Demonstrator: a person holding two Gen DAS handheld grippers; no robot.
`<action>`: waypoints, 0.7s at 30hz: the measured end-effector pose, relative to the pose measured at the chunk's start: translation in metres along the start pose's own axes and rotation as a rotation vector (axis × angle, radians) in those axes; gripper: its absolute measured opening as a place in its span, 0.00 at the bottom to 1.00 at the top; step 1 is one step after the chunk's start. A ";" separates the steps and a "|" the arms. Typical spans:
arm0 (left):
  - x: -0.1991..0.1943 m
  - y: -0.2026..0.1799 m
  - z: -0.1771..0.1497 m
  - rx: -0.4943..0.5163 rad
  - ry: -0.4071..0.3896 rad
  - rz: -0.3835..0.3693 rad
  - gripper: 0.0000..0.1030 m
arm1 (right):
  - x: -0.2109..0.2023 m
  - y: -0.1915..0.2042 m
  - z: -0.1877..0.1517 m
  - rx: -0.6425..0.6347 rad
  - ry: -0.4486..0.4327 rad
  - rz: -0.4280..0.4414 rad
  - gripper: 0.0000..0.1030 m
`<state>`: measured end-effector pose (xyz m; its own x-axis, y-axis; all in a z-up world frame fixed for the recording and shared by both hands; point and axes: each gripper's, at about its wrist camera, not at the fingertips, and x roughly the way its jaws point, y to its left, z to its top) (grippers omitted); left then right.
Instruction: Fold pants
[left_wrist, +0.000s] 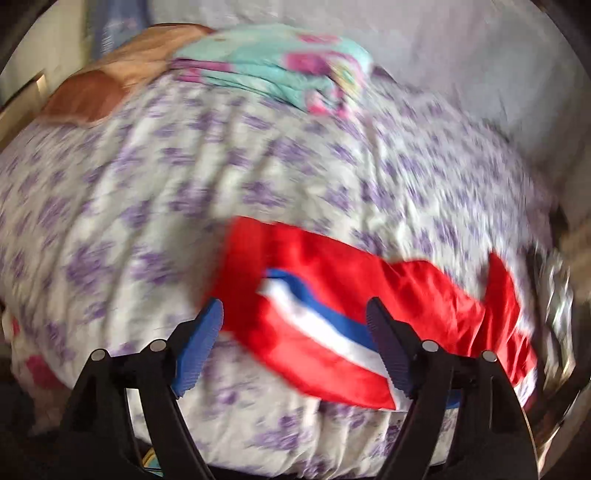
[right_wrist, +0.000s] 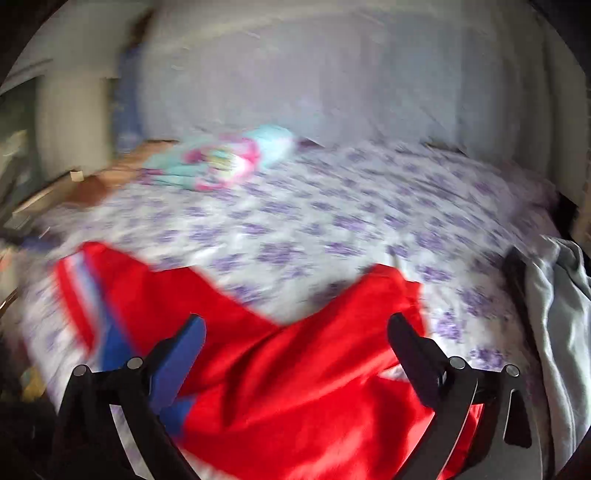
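Left gripper (left_wrist: 295, 343): wide open, holding nothing; the pants lie under it and its blue pads (left_wrist: 199, 347) press on no cloth.
Right gripper (right_wrist: 297, 350): wide open too, with red cloth below the gap, not pinched.
Pants (left_wrist: 332, 314): red, with a blue and white stripe (left_wrist: 314, 317). They lie loose on the bed, near the front edge.
Shape of pants: bunched and crooked in the right wrist view (right_wrist: 303, 387), with two red parts that stick up. Both pictures are blurry, so I cannot tell how many layers there are.
Done so far: pants are down on the bed; no neat fold shows.
Left to do: probably smooth them flat, then fold.
Bed cover (left_wrist: 184, 184): white with purple flowers.
Far away: a teal and pink blanket (left_wrist: 280, 62) and a wall behind.
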<state>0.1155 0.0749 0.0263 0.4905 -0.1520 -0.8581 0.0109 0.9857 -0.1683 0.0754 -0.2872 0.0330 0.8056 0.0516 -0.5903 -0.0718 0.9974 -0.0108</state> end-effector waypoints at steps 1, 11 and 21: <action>0.011 -0.004 -0.001 0.019 0.025 0.020 0.75 | 0.015 0.004 0.005 0.003 0.028 -0.031 0.97; 0.068 0.008 -0.013 0.100 0.154 0.203 0.76 | 0.024 -0.041 -0.033 0.125 0.030 -0.146 0.06; 0.088 0.044 -0.007 -0.083 0.241 0.121 0.94 | -0.054 -0.099 -0.140 0.554 -0.003 -0.121 0.62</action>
<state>0.1533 0.1049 -0.0598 0.2625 -0.0559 -0.9633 -0.1113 0.9899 -0.0878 -0.0433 -0.3959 -0.0476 0.7903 -0.0653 -0.6092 0.3399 0.8740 0.3473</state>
